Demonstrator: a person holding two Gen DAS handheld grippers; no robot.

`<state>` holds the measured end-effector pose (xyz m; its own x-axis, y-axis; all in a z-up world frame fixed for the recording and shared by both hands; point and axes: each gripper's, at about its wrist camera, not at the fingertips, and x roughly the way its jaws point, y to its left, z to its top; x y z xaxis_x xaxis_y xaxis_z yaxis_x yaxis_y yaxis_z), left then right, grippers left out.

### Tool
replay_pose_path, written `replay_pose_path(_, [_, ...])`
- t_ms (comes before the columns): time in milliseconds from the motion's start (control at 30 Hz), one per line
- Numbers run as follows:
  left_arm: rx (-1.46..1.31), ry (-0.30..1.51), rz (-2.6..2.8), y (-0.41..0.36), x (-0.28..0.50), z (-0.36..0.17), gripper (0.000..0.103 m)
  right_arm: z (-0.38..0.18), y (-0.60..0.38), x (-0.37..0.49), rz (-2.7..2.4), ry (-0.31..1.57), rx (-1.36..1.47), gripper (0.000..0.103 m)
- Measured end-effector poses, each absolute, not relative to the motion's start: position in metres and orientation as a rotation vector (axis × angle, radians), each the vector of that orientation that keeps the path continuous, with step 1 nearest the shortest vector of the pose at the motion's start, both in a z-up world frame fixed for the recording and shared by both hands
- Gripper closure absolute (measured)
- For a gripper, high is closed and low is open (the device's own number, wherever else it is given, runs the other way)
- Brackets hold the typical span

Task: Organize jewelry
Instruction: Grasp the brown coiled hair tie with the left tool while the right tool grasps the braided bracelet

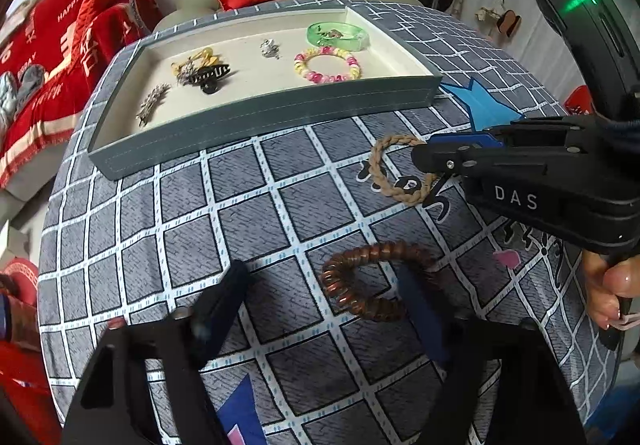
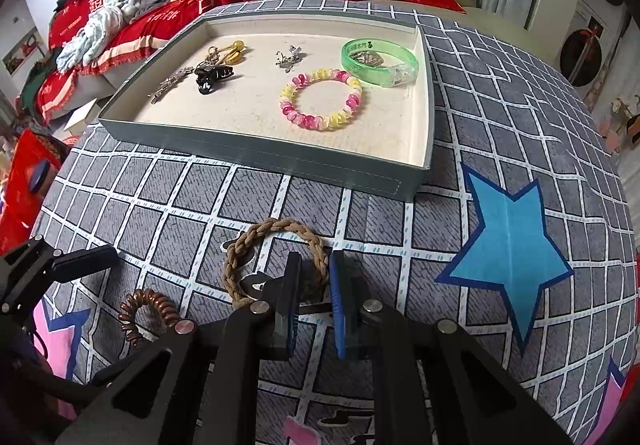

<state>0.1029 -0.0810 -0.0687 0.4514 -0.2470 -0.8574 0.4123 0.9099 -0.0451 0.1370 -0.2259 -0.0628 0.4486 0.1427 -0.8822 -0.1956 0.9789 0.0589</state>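
Braided tan bracelet: in the left wrist view it lies flat on the checked worktop, short of the tray, with the right hand-held gripper reaching in from the right and its tips over the loop's right side.
Brown coil band: lies on the cloth between the spread fingers of the left hand-held gripper; the right finger covers part of the coil, so contact there cannot be told. The jaws stand wide and released, probably lined up for a pinch across the ring.
Grey tray: holds the pieces already sorted, the pink-and-yellow bead bracelet, green bangle, black claw clip, a silver charm and a silver hairpin, spread apart so each stays easy to see.

Right hand-held gripper, right wrist view: its two fingers are drawn close with the braided tan bracelet's right strand between them; it looks clenched on the braid, a thin-edge grip suited to lifting a limp loop.
Brown coil band, here: rests just left of the braid, the left hand-held gripper's finger beside it.
Tray, here: open floor shows along the near wall, a likely spot for both loops.
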Motion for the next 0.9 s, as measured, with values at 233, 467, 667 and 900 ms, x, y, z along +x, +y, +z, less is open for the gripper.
replay_pose_path(233, [0.195,0.999,-0.430,-0.084,0.099,-0.065,0.074,-0.062,-0.221,0.135,0.196,1.083,-0.070,0.087])
replay_pose_path(467, [0.094,0.987,-0.412,-0.060,0.099,-0.059,0.075,-0.055,-0.230,0.126,0.172,1.050,-0.006,0.095])
replay_pose_path(667, [0.057,0.964,-0.415,-0.048,0.096,-0.050,0.075,-0.044,-0.241,0.121,0.162,1.039,0.029,0.095])
replay_pose_path(900, [0.033,0.933,-0.417,-0.039,0.095,-0.038,0.075,-0.028,-0.247,0.114,0.154,1.008,0.051,0.095])
